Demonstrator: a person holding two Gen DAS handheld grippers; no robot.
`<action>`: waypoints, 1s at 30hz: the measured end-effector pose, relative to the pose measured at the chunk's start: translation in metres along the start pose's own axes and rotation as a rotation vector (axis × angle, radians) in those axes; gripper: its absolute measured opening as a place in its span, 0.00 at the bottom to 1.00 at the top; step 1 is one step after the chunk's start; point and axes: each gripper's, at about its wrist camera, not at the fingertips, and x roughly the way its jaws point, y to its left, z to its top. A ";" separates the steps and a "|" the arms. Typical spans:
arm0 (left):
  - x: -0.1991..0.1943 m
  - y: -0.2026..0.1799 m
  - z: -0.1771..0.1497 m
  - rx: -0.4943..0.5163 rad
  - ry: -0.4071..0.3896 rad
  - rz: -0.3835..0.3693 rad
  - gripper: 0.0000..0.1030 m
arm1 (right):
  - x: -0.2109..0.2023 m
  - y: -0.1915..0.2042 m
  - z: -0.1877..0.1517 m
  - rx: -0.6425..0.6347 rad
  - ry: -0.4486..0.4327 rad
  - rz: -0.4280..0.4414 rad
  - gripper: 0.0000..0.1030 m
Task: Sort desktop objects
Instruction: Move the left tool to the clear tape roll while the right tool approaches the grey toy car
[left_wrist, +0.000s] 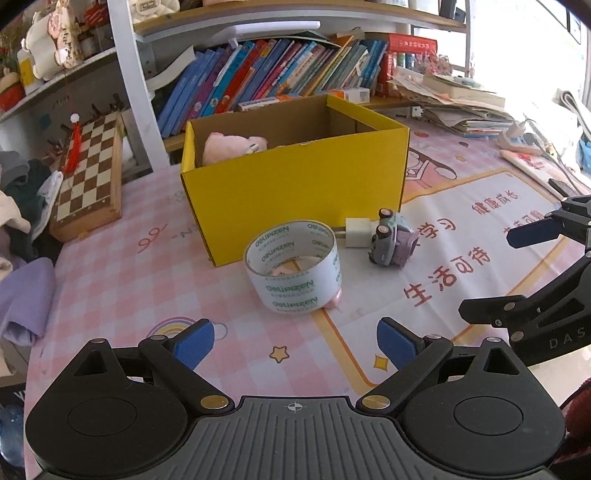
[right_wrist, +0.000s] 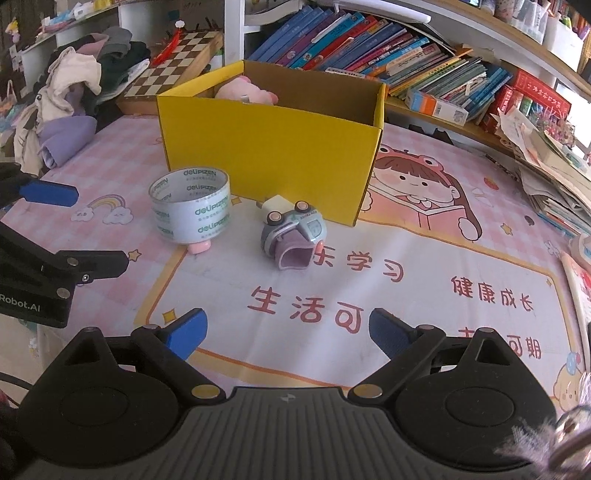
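A yellow cardboard box (left_wrist: 295, 188) (right_wrist: 269, 155) stands open on the pink desk mat, with a pink plush toy (left_wrist: 231, 146) (right_wrist: 245, 92) inside. In front of it stands a roll of clear tape (left_wrist: 293, 267) (right_wrist: 190, 210) on top of a small pink object (right_wrist: 199, 247). Beside the roll lie a white charger plug (left_wrist: 357, 232) (right_wrist: 275, 204) and a toy car (left_wrist: 391, 240) (right_wrist: 293, 234) tipped on its side. My left gripper (left_wrist: 295, 345) is open and empty, just short of the tape. My right gripper (right_wrist: 286, 332) is open and empty, short of the toy car.
A chessboard (left_wrist: 88, 173) (right_wrist: 173, 61) leans at the left by a pile of clothes (right_wrist: 74, 92). A shelf of books (left_wrist: 277, 74) (right_wrist: 388, 55) runs behind the box. Stacked papers (left_wrist: 461, 103) (right_wrist: 554, 177) lie at the right.
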 end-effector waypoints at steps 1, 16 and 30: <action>0.001 0.000 0.001 -0.003 0.000 -0.002 0.94 | 0.001 -0.001 0.001 -0.003 0.003 0.002 0.93; 0.018 -0.004 0.012 0.003 0.014 -0.011 0.94 | 0.015 -0.008 0.013 -0.042 0.020 0.019 0.93; 0.033 -0.002 0.019 -0.021 0.029 0.000 0.94 | 0.034 -0.015 0.029 -0.071 0.037 0.052 0.93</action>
